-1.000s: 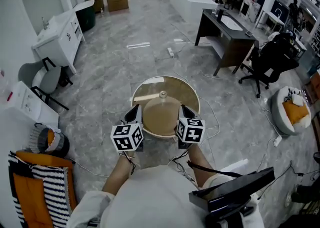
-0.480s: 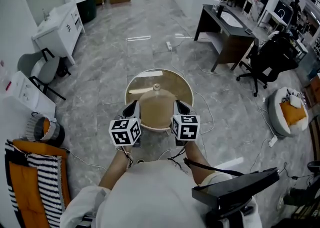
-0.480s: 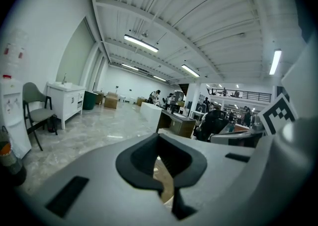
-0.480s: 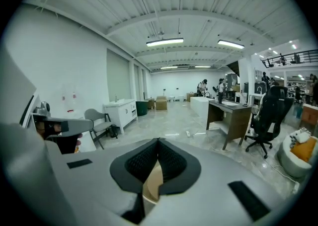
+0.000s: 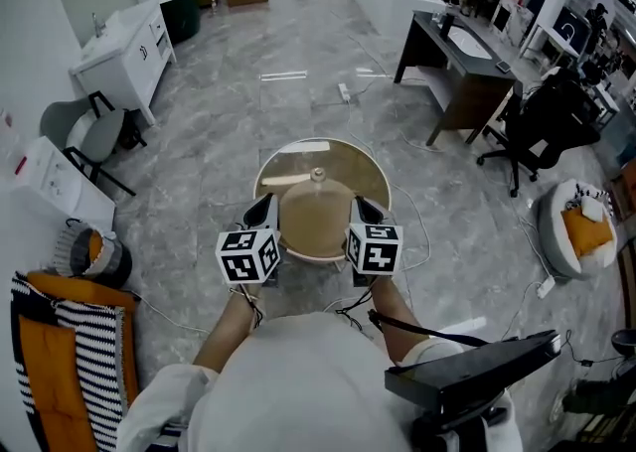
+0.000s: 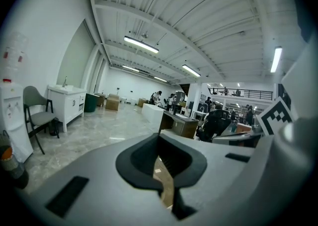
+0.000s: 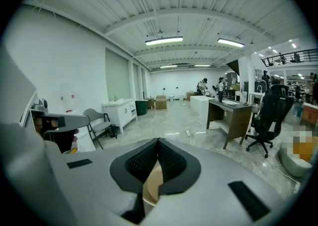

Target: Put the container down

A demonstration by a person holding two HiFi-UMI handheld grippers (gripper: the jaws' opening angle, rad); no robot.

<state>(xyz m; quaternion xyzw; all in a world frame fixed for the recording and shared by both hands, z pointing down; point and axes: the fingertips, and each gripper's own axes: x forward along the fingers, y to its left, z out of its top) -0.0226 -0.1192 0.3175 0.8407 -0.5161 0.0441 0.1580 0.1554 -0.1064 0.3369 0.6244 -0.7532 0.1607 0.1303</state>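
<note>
A tan container [image 5: 318, 220] with a domed, knobbed lid hangs over a round glass-topped table [image 5: 328, 155] in the head view. My left gripper [image 5: 262, 212] grips its left side and my right gripper [image 5: 364, 210] its right side; both marker cubes sit nearest me. In the left gripper view the left gripper [image 6: 160, 140] has its pads together with a tan sliver of the container [image 6: 166, 185] below them. The right gripper view shows the right gripper [image 7: 157, 145] shut, with the container's tan edge [image 7: 153, 183] between its pads.
On the marble floor around the table stand a white cabinet [image 5: 119, 53], a grey chair [image 5: 84, 147], a dark desk [image 5: 462, 58] and a black office chair [image 5: 542, 122]. A striped orange cloth [image 5: 70, 371] and a basket [image 5: 94, 256] lie at my left; cables trail beside the table.
The head view has swayed a little. Both grippers still hold the container over the round table, in nearly the same place.
</note>
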